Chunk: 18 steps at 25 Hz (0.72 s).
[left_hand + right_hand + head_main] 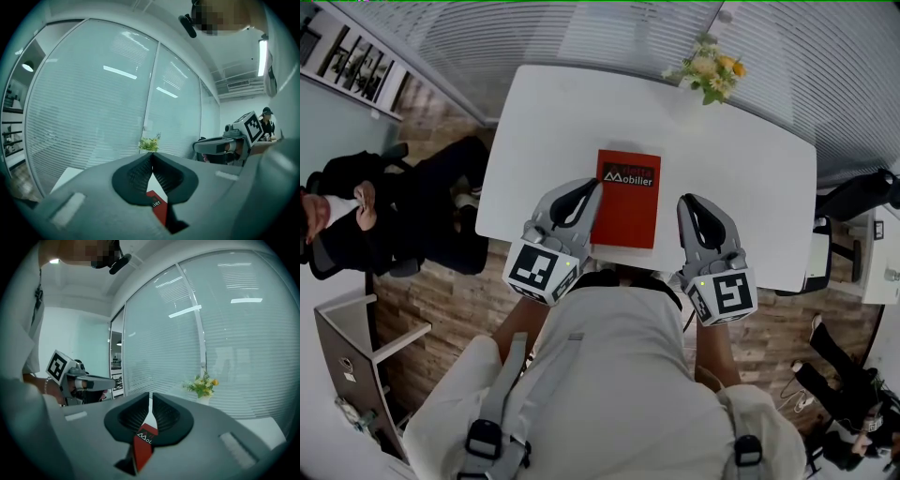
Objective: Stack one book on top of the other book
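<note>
White oval tabletop (741,159): red rectangular book (628,211) flat, long axis twelve-to-six. Grey left gripper (587,189) at seven, right gripper (690,202) at five; both closed, empty.

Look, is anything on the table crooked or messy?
Nothing stands out. The red book lies flat and roughly square on the white table, and the flowers stand upright near its far edge. No spill shows.

Bright, soft, even light all round, barely a shadow on the white table (750,159). Both gripper views go teal, with heavy fisheye bending and dark corners. The ceiling strip light (261,57) blows out, and reflections streak the glass wall (93,122). The left gripper (151,161) looks soft up close.
</note>
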Each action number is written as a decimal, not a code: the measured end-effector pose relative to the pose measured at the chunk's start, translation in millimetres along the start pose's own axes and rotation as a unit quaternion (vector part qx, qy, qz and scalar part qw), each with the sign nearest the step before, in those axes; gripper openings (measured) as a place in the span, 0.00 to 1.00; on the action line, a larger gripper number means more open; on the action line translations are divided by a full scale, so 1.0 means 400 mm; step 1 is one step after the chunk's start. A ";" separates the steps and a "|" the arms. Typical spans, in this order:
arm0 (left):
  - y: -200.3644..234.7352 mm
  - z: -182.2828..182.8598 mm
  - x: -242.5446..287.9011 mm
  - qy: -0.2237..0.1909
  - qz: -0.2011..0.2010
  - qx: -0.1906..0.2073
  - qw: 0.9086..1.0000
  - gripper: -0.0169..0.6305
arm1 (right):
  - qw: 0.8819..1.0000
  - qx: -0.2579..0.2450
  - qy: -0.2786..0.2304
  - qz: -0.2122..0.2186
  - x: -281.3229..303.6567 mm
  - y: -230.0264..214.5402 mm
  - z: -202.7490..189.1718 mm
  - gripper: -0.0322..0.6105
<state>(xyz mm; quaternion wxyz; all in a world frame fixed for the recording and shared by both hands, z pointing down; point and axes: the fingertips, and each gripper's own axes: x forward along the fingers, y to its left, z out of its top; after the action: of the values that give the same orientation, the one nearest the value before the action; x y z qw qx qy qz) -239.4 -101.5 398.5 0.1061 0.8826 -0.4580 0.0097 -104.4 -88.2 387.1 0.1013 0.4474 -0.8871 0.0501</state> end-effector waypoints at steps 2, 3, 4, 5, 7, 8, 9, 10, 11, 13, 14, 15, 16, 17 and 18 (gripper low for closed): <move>-0.005 0.017 0.000 -0.004 -0.001 0.004 1.000 0.03 | 1.000 -0.004 -0.006 -0.001 -0.007 0.004 0.020 0.09; -0.009 0.026 -0.002 -0.007 -0.002 0.003 1.000 0.03 | 1.000 -0.007 -0.009 -0.002 -0.012 0.006 0.029 0.08; -0.012 0.035 -0.004 -0.010 -0.003 0.002 1.000 0.03 | 1.000 -0.009 -0.011 -0.003 -0.016 0.009 0.038 0.08; -0.016 0.045 -0.006 -0.013 -0.005 0.002 1.000 0.03 | 1.000 -0.013 -0.014 -0.005 -0.021 0.011 0.046 0.08; -0.023 0.065 -0.010 -0.021 -0.008 0.005 1.000 0.03 | 1.000 -0.019 -0.018 -0.008 -0.029 0.014 0.064 0.08; -0.026 0.075 -0.011 -0.024 -0.010 0.006 1.000 0.03 | 1.000 -0.021 -0.021 -0.009 -0.033 0.015 0.073 0.07; -0.029 0.084 -0.012 -0.027 -0.011 0.007 1.000 0.03 | 0.999 -0.022 -0.024 -0.010 -0.036 0.015 0.082 0.07; -0.030 0.092 -0.012 -0.030 -0.012 0.008 0.999 0.03 | 0.999 -0.023 -0.026 -0.011 -0.038 0.016 0.090 0.07; -0.032 0.099 -0.012 -0.032 -0.013 0.008 0.999 0.03 | 0.999 -0.026 -0.028 -0.011 -0.040 0.016 0.098 0.07; -0.035 0.112 -0.014 -0.036 -0.015 0.010 0.999 0.03 | 0.999 -0.032 -0.031 -0.012 -0.044 0.018 0.112 0.07; -0.037 0.118 -0.015 -0.038 -0.016 0.011 0.999 0.03 | 0.999 -0.034 -0.033 -0.012 -0.045 0.019 0.118 0.07; -0.040 0.123 -0.015 -0.039 -0.018 0.013 0.999 0.03 | 0.999 -0.035 -0.035 -0.013 -0.047 0.020 0.123 0.07; -0.042 0.128 -0.016 -0.041 -0.019 0.015 0.999 0.03 | 0.999 -0.036 -0.037 -0.013 -0.049 0.021 0.127 0.07; -0.045 0.133 -0.017 -0.042 -0.020 0.017 0.999 0.03 | 0.998 -0.038 -0.038 -0.014 -0.050 0.021 0.130 0.07; -0.047 0.137 -0.018 -0.044 -0.020 0.019 0.999 0.03 | 0.998 -0.040 -0.039 -0.015 -0.052 0.021 0.132 0.07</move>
<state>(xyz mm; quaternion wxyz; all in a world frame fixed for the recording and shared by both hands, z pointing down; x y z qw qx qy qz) -232.7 -96.2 340.7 0.0691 0.8930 -0.4442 -0.0220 -106.3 -76.4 330.9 0.0849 0.4578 -0.8850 -0.0048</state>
